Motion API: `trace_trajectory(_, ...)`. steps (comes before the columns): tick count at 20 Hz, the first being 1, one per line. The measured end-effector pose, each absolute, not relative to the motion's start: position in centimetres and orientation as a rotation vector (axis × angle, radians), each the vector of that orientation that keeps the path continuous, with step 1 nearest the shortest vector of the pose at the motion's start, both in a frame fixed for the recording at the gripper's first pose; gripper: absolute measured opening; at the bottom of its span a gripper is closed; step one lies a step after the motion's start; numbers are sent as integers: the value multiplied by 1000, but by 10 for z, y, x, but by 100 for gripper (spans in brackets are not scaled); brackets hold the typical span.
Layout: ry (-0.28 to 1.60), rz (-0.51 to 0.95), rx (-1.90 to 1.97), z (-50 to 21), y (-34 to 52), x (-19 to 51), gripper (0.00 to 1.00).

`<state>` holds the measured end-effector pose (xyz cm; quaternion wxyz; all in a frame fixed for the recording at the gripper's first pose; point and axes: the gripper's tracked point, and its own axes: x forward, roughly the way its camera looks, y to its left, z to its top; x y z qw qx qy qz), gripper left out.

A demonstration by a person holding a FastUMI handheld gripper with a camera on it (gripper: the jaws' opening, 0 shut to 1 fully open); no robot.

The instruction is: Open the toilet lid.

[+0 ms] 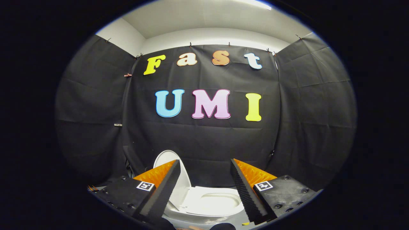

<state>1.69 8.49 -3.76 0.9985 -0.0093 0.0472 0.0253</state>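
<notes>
A white toilet stands below me, seen between and beyond my fingers. Its lid stands upright at the toilet's left side, partly hidden behind my left finger. The seat ring lies flat around the bowl. My gripper is open, held above the toilet, with nothing between its fingers. The tips are apart from the lid and the seat.
Black cloth walls close the booth behind the toilet and on both sides. A white wall and ceiling show above the cloth. A small strip of light floor lies beside the toilet base at the lower left.
</notes>
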Motion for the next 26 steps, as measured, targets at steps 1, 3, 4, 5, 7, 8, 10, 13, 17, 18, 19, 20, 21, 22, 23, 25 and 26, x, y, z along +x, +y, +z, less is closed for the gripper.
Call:
trace_trajectory(1, 94, 53, -17, -37, 86, 15, 98)
trace_trajectory(3, 92, 52, -17, -36, 85, 16, 98)
trace_trajectory(4, 92, 47, -19, -36, 84, 15, 98)
trace_trajectory(5, 93, 44, -21, -36, 83, 15, 98)
trace_trajectory(7, 96, 39, -17, -37, 82, 16, 98)
trace_trajectory(8, 97, 37, -10, -37, 82, 15, 99)
trace_trajectory(10, 100, 34, 3, -38, 81, 15, 99)
trace_trajectory(13, 105, 32, -7, -40, 83, 16, 99)
trace_trajectory(17, 112, 28, -12, -42, 83, 19, 99)
trace_trajectory(18, 114, 28, -11, -43, 83, 19, 99)
trace_trajectory(19, 116, 29, -10, -44, 84, 19, 99)
trace_trajectory(20, 117, 27, -10, -44, 84, 20, 99)
trace_trajectory(21, 118, 28, -10, -44, 84, 21, 99)
trace_trajectory(22, 118, 28, -10, -44, 84, 21, 99)
trace_trajectory(23, 117, 28, -11, -43, 85, 21, 99)
trace_trajectory(25, 113, 30, -12, -42, 86, 21, 99)
trace_trajectory(26, 112, 31, -12, -41, 86, 20, 99)
